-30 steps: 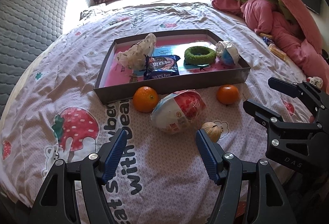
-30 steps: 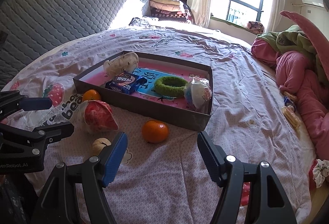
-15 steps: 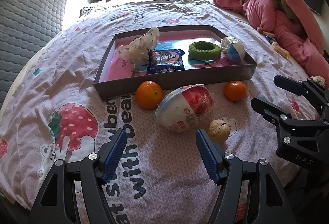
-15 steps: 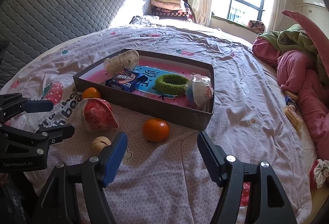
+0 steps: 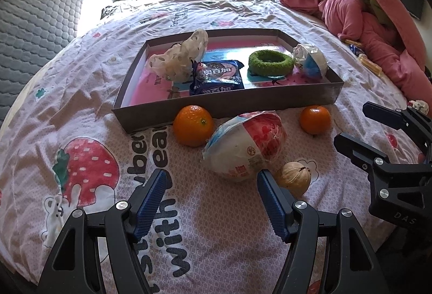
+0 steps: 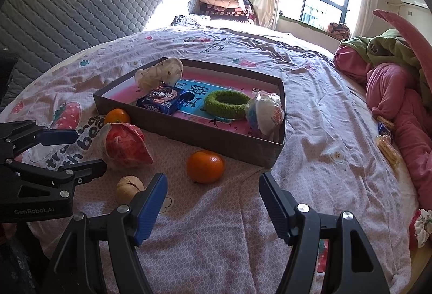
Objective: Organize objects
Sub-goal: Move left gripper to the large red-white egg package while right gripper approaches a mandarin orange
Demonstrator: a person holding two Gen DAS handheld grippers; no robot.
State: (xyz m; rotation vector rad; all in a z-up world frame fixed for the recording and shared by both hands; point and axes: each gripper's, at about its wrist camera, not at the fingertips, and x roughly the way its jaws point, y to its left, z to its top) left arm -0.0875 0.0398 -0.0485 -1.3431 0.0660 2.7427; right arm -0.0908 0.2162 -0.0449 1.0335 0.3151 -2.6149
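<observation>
The left claw (image 5: 210,192) stands spread wide and empty, tilted down at the bedsheet (image 5: 216,240). Just ahead of its tips, slightly toward its right finger, lies the wrapped bun (image 5: 244,144), a round snack in crinkly red-and-white film. It looks light and soft; the film is slick and will slide under a shallow pinch, so the pads should take it across its middle, on the two long flanks, and close gently so as not to crush it. Touching that right finger's outer side, or very nearly, sits a walnut (image 5: 294,179): hard, small, apt to roll. Beyond the bun on either side rest two oranges, one to the left (image 5: 193,129) and one to the right (image 5: 315,120), firm and round, best gripped across the widest part. Farther ahead is the box (image 5: 229,106), where a cookie pack (image 5: 216,76), a green ring (image 5: 270,63), a netted bundle (image 5: 178,59) and another wrapped snack (image 5: 310,61) already lie.

The right claw (image 6: 213,198) is likewise spread and empty, with the right-hand orange just ahead between its fingers' lines. The bun seems the likeliest next pick.
</observation>
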